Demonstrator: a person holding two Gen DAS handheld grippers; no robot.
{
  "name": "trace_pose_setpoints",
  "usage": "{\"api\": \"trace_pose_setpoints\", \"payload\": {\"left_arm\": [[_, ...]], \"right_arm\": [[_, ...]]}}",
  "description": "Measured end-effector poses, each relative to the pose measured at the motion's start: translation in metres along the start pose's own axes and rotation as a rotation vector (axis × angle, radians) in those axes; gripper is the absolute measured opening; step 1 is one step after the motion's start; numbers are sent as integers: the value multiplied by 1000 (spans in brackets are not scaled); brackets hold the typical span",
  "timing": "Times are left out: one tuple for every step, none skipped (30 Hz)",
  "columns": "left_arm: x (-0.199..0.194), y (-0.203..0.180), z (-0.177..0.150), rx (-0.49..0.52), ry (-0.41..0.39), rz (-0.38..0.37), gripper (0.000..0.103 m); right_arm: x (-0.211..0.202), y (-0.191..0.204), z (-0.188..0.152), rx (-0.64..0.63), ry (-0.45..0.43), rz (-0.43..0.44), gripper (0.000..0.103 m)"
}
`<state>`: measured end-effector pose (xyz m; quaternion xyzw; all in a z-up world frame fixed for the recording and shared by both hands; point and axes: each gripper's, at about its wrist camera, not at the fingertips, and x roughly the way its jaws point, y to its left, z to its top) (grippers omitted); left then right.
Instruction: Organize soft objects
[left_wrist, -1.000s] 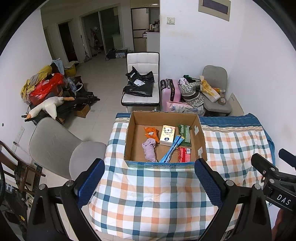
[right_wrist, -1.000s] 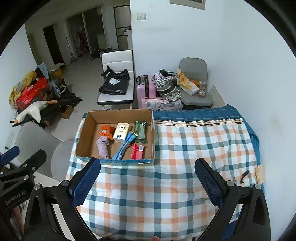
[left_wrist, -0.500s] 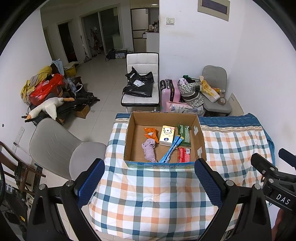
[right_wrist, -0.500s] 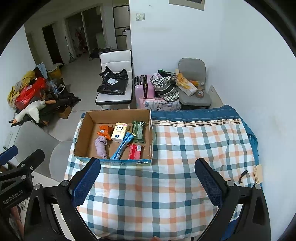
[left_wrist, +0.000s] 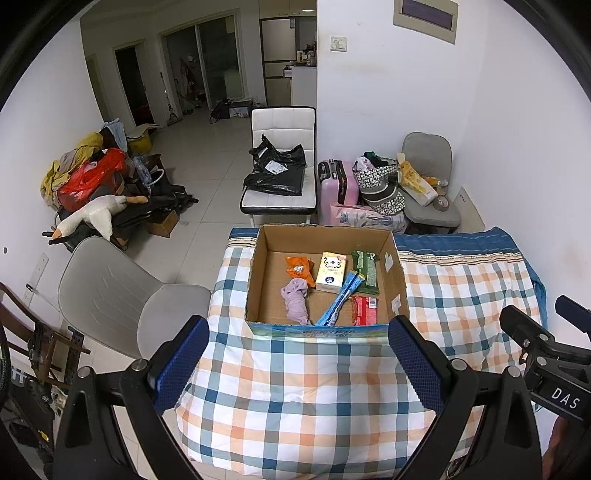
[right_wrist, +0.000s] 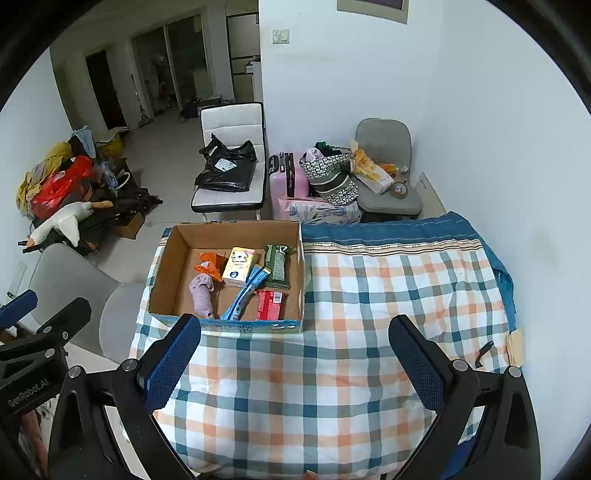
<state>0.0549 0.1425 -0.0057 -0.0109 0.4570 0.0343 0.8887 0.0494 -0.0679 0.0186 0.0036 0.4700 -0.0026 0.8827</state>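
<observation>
From my left gripper (left_wrist: 297, 358) the cardboard box (left_wrist: 327, 326) lies at twelve o'clock, nearer than from my right gripper (right_wrist: 295, 356); both jaws stand released, empty.

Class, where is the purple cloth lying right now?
In both views, the purple cloth lies in the box, left of the blue packet, below the orange packet.

blue pack (left_wrist: 338, 303) lower end behind box wall (left_wrist: 317, 328), package labels unreadable

White chair (left_wrist: 279, 162) holds black bags (left_wrist: 275, 171); pink suitcase (left_wrist: 338, 181) beside it; goose plush (left_wrist: 98, 214) on floor clutter.
</observation>
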Motion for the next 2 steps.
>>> {"api": "trace_pose_setpoints", "payload": {"left_arm": [[0,-1,1,0,-1,-2,100],[1,-1,1,1,0,-4,100]], "right_arm": [[0,1,0,0,-2,-3,103],[0,0,0,0,-2,-3,103]]}}
